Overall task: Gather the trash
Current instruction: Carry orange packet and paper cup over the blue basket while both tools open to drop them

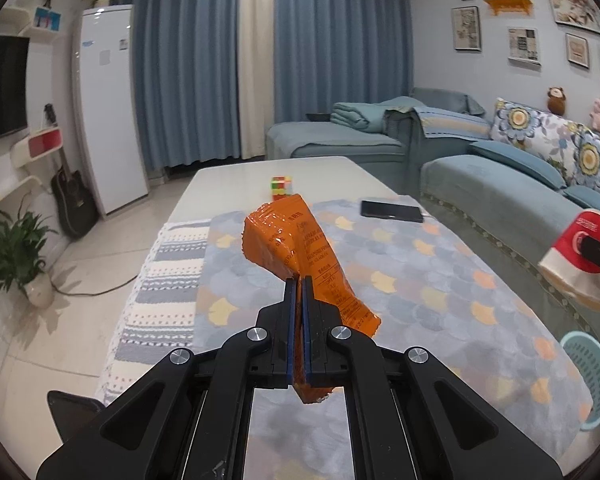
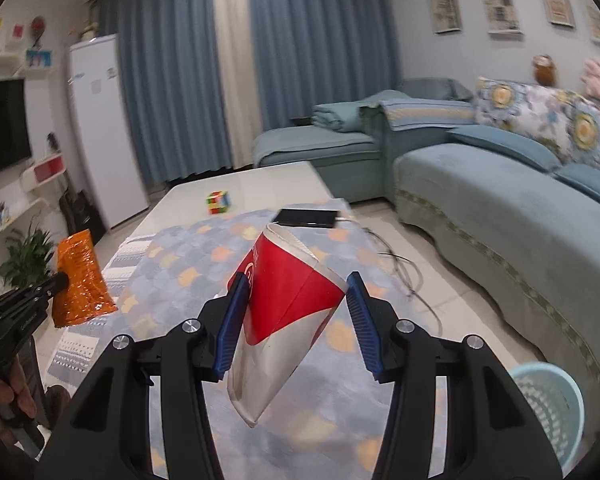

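Observation:
My left gripper [image 1: 299, 280] is shut on an orange snack wrapper [image 1: 288, 240], held up over the patterned cloth on the table. The same wrapper [image 2: 80, 280] and the left gripper [image 2: 62, 279] show at the left edge of the right wrist view. My right gripper [image 2: 296, 284] is shut on a squashed red and white paper cup [image 2: 284, 304], lifted above the table; the blue pads press its two sides. That cup [image 1: 580, 256] also appears at the right edge of the left wrist view. A light blue mesh bin [image 2: 548, 408] stands on the floor at the lower right.
The white table [image 1: 236, 184] carries a patterned cloth [image 1: 420, 280], a colour cube [image 1: 282, 187] and a black phone [image 1: 392, 211] with a cable trailing to the floor. A blue sofa [image 2: 500, 216] runs along the right. The mesh bin [image 1: 588, 376] sits between table and sofa.

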The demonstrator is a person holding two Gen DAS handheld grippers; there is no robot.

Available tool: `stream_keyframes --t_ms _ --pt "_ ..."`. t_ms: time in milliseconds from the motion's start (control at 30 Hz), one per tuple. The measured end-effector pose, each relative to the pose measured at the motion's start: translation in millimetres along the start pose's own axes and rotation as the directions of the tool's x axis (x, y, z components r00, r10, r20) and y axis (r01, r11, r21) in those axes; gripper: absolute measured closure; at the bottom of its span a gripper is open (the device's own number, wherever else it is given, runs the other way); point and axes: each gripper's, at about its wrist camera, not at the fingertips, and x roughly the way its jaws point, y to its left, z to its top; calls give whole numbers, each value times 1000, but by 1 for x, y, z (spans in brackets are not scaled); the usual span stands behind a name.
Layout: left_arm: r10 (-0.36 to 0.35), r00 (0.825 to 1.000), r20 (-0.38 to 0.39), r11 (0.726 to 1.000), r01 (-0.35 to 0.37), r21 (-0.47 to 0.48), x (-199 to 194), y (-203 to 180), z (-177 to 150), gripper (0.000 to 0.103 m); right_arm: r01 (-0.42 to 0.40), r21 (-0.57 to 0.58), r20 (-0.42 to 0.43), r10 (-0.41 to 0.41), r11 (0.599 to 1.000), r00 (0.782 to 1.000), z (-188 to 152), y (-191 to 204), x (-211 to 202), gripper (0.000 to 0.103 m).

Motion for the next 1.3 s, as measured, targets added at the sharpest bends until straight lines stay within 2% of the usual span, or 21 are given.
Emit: stream_keyframes --t_ms 133,200,267,400,467,600,667,733,833,900,1033,1200,1233,1267,1300 --pt "-82 997 15 996 82 24 -12 -19 -3 102 64 37 35 -66 997 997 -6 -38 -32 56" --pt "-141 990 23 989 140 43 -20 -32 -5 102 125 40 62 -127 991 990 -9 -58 -53 56" --pt "-203 979 27 977 201 67 -29 -49 -9 102 181 40 81 -183 983 980 -12 -76 -72 56" --pt "-334 942 4 937 332 113 -42 -93 -23 102 286 62 113 -291 956 950 -17 -112 -107 56" --pt "-367 930 3 921 363 144 -47 -113 -29 102 332 83 122 -341 940 932 -18 -134 -122 56" --pt "-472 881 -35 870 472 140 -54 -160 -38 102 392 129 113 -407 911 907 -17 -181 -134 56" --pt "-504 862 -45 847 504 167 -58 -185 -43 102 399 180 67 -416 899 907 -24 -209 -136 56" --pt "-565 823 -62 804 566 185 -63 -219 -46 102 402 224 19 -417 888 909 -31 -235 -135 56" --pt "-626 773 -109 746 633 208 -62 -272 -51 101 420 254 -33 -426 871 904 -42 -264 -131 56" --pt "-649 745 -151 710 665 230 -57 -309 -58 101 431 261 -61 -431 864 900 -47 -277 -129 56" --pt "-670 712 -210 667 702 251 -46 -360 -70 101 459 286 -107 -448 841 887 -57 -301 -130 55" --pt "-668 694 -271 653 720 236 -26 -393 -88 101 478 277 -161 -450 833 878 -61 -316 -124 52" --pt "-666 691 -281 650 722 237 -24 -396 -92 98 477 259 -185 -441 840 878 -63 -318 -120 52" --pt "-665 688 -291 645 725 240 -23 -398 -94 88 495 237 -215 -451 836 866 -66 -321 -114 52" --pt "-662 684 -305 640 728 246 -21 -399 -98 74 507 227 -230 -460 831 857 -68 -319 -111 51"
